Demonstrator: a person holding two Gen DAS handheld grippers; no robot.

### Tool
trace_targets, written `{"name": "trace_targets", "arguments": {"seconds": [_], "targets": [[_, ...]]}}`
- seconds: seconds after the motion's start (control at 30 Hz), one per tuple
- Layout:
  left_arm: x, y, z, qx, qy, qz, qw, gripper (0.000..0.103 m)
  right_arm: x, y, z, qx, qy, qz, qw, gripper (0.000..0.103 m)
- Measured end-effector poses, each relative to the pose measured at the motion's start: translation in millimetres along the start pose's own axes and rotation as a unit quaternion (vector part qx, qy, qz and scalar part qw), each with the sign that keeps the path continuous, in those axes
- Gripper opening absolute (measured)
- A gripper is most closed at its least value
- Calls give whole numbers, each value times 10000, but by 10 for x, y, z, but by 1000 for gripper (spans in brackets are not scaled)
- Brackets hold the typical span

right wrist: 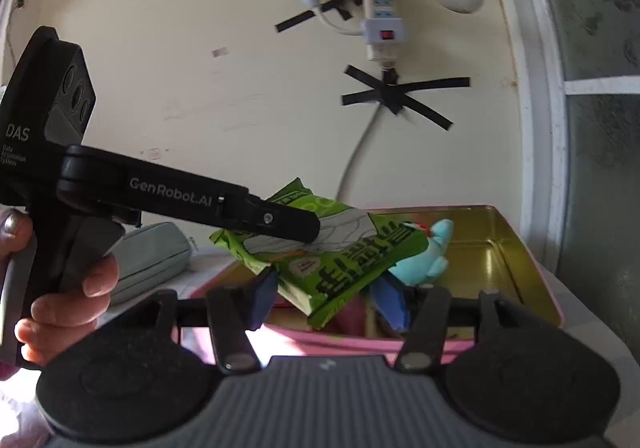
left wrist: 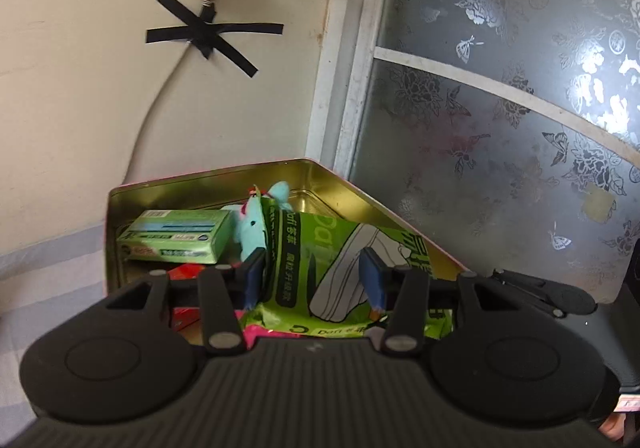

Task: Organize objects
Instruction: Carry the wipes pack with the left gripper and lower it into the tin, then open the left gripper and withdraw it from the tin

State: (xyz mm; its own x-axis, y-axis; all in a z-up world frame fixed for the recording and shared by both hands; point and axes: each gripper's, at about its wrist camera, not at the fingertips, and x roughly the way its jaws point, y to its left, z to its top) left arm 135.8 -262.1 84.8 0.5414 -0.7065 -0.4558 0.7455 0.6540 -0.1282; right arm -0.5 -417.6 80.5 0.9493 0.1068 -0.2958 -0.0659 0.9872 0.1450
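The left gripper (left wrist: 316,280) has its blue fingers (left wrist: 255,276) pressed on both sides of a green packet (left wrist: 320,248), holding it over the open gold tin (left wrist: 200,187). The right gripper (right wrist: 328,300) has its jaws wide apart, with nothing between them, just in front of the tin's pink wall. A blue stuffed toy (right wrist: 428,256) sits in the tin, touching the packet. A green box (left wrist: 180,236) lies in the tin's back left corner. Farther back, a grey pouch (right wrist: 152,260) rests on the table. On the wall hang a white power strip (right wrist: 382,19) and black tape (right wrist: 400,95).
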Motion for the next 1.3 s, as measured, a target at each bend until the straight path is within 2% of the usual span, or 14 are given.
{"name": "trace_targets", "arguments": {"seconds": [0.1, 0.17, 0.23, 0.27, 0.3, 0.37, 0.5, 0.8, 1.0, 1.3], "targets": [[342, -51, 54, 56, 91, 124, 9999, 54, 154, -279, 2, 198, 83, -207, 9996, 53], [573, -67, 57, 153, 233, 426, 9987, 64, 335, -391, -7, 233, 172, -336, 9990, 58], [709, -54, 43, 191, 382, 835, 9956, 65, 553, -457, -30, 223, 271, -672, 9971, 64], [689, -28, 39, 133, 379, 925, 9949, 65, 613, -483, -50, 260, 281, -817, 9959, 66], [624, -1, 36, 51, 321, 898, 9954, 65, 645, -506, -62, 344, 285, -891, 9950, 67], [435, 7, 38, 43, 140, 868, 9961, 66, 579, -580, -115, 622, 92, -768, 9951, 66], [68, -51, 0, 185, -98, 1104, 9937, 67, 371, -542, -136, 646, -232, -819, 9943, 67], [-344, -179, -302, 200, 147, 1420, 9896, 67, -160, -340, -211, 1171, -567, -672, 9892, 69], [-619, -60, -574, 31, 237, 1656, 9859, 67, -347, -106, -286, 1308, -468, -500, 9890, 70], [-886, 290, -909, -204, 393, 2127, 9761, 67, -267, 235, -358, 1369, -48, -141, 9905, 70]]}}
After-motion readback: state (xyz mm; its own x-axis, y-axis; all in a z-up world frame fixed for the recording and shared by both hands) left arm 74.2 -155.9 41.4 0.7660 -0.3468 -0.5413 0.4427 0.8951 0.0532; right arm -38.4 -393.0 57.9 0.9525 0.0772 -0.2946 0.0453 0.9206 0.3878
